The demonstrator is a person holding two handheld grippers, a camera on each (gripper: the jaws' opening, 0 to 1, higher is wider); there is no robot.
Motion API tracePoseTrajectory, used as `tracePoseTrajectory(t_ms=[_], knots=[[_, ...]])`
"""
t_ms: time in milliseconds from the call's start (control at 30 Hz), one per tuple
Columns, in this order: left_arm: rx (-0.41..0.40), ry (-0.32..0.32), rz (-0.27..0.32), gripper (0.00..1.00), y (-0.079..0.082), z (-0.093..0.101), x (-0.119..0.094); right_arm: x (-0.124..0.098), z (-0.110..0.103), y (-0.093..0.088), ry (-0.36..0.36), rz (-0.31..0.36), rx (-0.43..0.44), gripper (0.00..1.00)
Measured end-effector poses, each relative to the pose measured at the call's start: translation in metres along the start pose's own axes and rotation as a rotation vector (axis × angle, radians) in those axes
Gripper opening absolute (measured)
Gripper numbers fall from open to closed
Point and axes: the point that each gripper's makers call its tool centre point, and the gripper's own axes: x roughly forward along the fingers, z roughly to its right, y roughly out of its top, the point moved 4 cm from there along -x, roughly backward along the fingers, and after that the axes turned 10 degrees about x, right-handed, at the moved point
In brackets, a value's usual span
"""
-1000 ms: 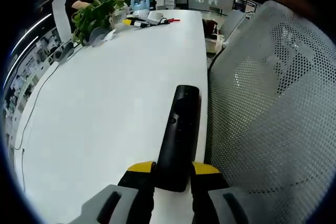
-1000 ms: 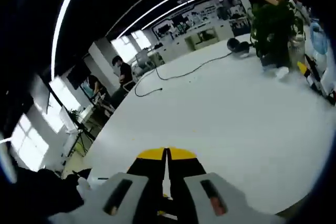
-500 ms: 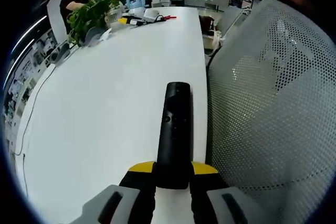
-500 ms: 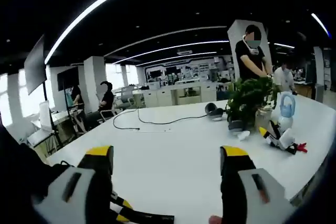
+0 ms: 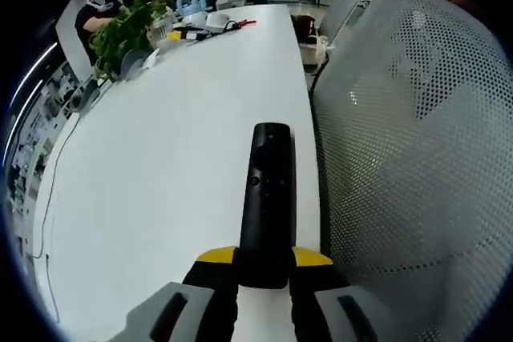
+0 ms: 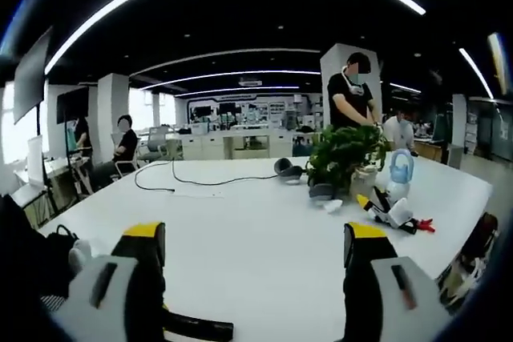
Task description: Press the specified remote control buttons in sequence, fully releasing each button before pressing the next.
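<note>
A black remote control (image 5: pixel 268 198) is clamped by its near end in the left gripper (image 5: pixel 264 266), held above the white table (image 5: pixel 160 158) near its long right edge, beside a mesh chair back (image 5: pixel 409 158). The right gripper (image 6: pixel 252 258) stands wide apart — holding nothing. The remote looks light, stiff and smooth, likely slippery — best gripped across its narrow sides.

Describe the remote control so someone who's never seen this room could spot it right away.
Start at the long white table and follow its edge beside the white mesh chair back. There the left gripper clamps the near end of the remote control, a slim black bar with small buttons and the one dark object on that bare stretch.
</note>
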Motion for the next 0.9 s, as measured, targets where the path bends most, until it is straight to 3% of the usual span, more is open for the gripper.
tracePoseTrajectory(t_ms=[267,600,900], knots=[[-0.009,0.005,-0.021,0.23,-0.003,-0.022,0.001,0.001,0.006,-0.005,0.006,-0.034,0.065,0.91],[0.004,0.037,-0.068,0.23,-0.010,-0.063,0.001,0.001,0.006,-0.008,-0.004,-0.050,0.049,0.89],[-0.001,0.063,-0.096,0.23,-0.014,-0.085,0.005,0.002,0.006,-0.011,-0.014,-0.067,0.024,0.89]])
